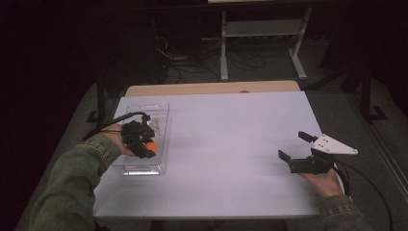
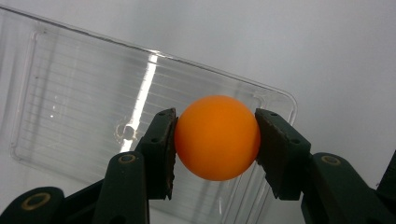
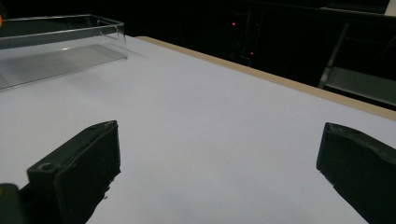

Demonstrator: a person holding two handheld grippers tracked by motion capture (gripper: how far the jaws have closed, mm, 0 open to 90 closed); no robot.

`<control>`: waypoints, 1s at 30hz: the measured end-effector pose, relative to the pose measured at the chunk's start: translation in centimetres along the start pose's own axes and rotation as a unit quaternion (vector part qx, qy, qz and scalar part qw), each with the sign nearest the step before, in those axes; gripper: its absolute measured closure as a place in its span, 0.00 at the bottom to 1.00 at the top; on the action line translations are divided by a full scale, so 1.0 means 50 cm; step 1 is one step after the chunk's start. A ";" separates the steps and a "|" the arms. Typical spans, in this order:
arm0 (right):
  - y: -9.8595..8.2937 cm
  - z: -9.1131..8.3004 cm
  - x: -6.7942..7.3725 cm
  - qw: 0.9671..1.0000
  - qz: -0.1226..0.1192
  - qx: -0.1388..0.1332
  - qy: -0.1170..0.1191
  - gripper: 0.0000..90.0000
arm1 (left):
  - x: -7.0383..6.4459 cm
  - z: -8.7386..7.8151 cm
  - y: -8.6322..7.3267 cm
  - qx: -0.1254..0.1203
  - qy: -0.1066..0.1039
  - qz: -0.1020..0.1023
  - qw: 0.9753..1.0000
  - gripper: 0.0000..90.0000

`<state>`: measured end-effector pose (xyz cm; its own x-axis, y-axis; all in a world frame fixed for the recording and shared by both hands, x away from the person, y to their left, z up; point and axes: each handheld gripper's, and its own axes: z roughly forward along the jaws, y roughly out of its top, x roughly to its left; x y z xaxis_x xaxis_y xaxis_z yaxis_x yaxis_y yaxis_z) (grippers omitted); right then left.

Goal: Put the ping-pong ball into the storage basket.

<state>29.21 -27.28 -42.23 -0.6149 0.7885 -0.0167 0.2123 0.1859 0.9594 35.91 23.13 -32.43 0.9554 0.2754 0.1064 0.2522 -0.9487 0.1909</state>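
Clamping an orange ball (image 2: pixel 217 137) between its jaws, the left tool (image 1: pixel 144 144) hangs over the clear tray (image 1: pixel 161 120) at the counter's (image 1: pixel 231 144) left. Right tool (image 1: pixel 296 151) idles, jaws apart. Step judged: placement; next, lower and release.

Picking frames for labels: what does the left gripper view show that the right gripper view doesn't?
Left gripper view: an orange ball clamped between the jaws of the left gripper, held over the clear tray, seen from above with its ribbed floor.
Right gripper view: the right gripper with its jaws wide apart and nothing between them, the table's tan far edge, dark room and a shelf frame behind.
Both: the tray and the white tabletop.
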 end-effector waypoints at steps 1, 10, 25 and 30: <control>0.000 0.000 0.000 1.000 0.000 0.000 0.000 0.00 | -0.001 0.001 0.001 -0.001 0.000 0.000 1.000 0.56; 0.000 0.000 0.000 1.000 -0.001 0.001 0.001 0.00 | -0.002 0.014 0.006 0.005 -0.004 0.003 1.000 0.56; -0.001 0.000 0.000 1.000 -0.003 0.001 0.000 0.00 | -0.002 0.042 -0.007 0.007 -0.013 -0.003 1.000 0.56; -0.001 0.001 0.001 1.000 -0.002 0.002 0.001 0.00 | 0.000 0.051 -0.011 0.009 -0.013 -0.007 1.000 0.56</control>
<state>29.18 -27.22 -42.28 -0.6170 0.7867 -0.0210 0.2128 0.1924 0.9580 36.18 23.25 -35.02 0.9553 0.2852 0.0779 0.2686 -0.9474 0.1740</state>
